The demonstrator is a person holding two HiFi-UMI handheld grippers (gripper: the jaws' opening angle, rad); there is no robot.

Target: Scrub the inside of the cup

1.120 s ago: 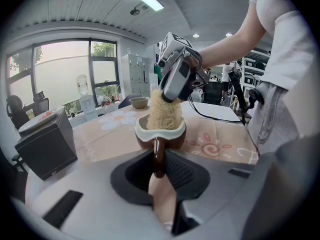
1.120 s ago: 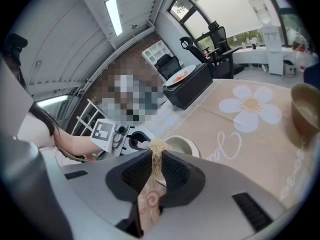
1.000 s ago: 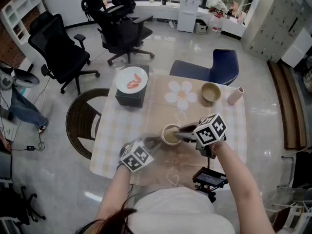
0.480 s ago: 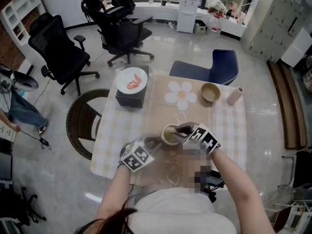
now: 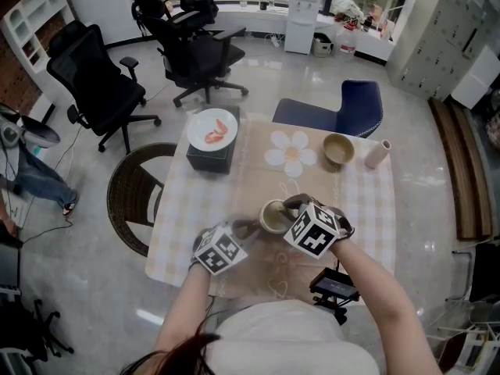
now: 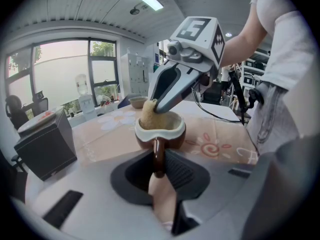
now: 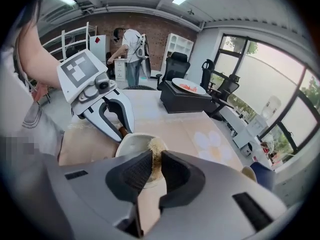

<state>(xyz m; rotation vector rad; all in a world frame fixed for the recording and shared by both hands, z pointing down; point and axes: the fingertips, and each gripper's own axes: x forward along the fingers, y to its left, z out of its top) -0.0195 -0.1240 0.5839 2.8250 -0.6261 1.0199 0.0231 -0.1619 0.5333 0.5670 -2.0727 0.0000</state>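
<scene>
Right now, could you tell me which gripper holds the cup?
The left gripper, gripping the cup by its handle; the right gripper holds a scrubber inside it.

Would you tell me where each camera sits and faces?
Head view: on the person's head, looking steeply down at the table; both forearms show.
Left gripper view: on the left gripper, facing the cup; its fingers clamp the handle.
Right gripper view: on the right gripper, facing into the cup; its fingers hold a sponge.
Shared: both gripper views see the cup, from opposite sides.

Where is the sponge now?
The sponge is central in the left gripper view, inside the cup the left gripper holds, clamped by the right gripper.
</scene>
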